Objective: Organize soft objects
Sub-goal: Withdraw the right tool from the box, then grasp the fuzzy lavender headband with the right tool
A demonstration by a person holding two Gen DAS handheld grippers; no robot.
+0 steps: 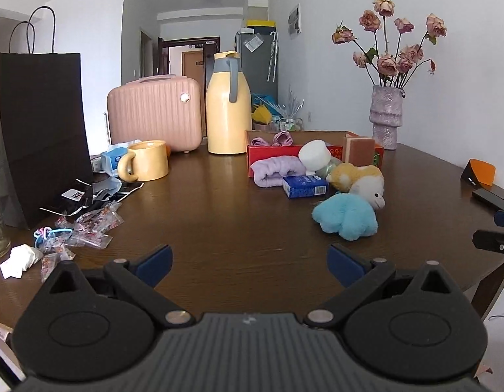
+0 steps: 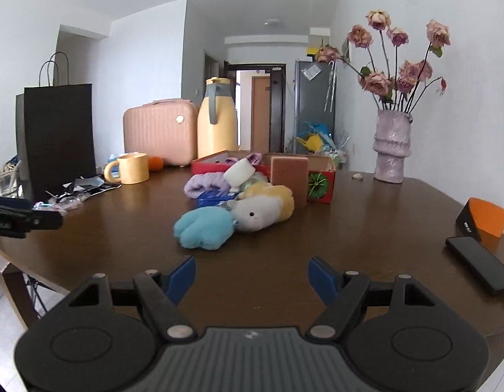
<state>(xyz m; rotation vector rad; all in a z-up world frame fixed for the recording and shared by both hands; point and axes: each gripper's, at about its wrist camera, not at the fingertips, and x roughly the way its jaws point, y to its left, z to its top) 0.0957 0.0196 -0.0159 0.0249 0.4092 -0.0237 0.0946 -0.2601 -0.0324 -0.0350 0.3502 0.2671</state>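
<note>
A heap of soft things lies on the dark wooden table (image 1: 219,215) in front of a red box (image 1: 271,152). It holds a blue plush paw (image 1: 346,217) (image 2: 203,225), a white and yellow plush animal (image 1: 366,183) (image 2: 261,209), a rolled lilac towel (image 1: 278,171) (image 2: 204,184), a white sponge block (image 1: 314,156) (image 2: 240,171) and a small blue carton (image 1: 304,187) (image 2: 214,197). A brown sponge (image 1: 359,148) (image 2: 289,176) stands against the box. My left gripper (image 1: 250,263) is open and empty, short of the heap. My right gripper (image 2: 252,274) is open and empty, facing the paw.
At the left stand a black paper bag (image 1: 43,130), a pink case (image 1: 154,114), a yellow jug (image 1: 229,111) and a yellow mug (image 1: 147,161), with candy packets (image 1: 88,228) scattered near the edge. A vase of dried roses (image 2: 392,143), a phone (image 2: 479,264) and an orange-black box (image 2: 485,220) are on the right.
</note>
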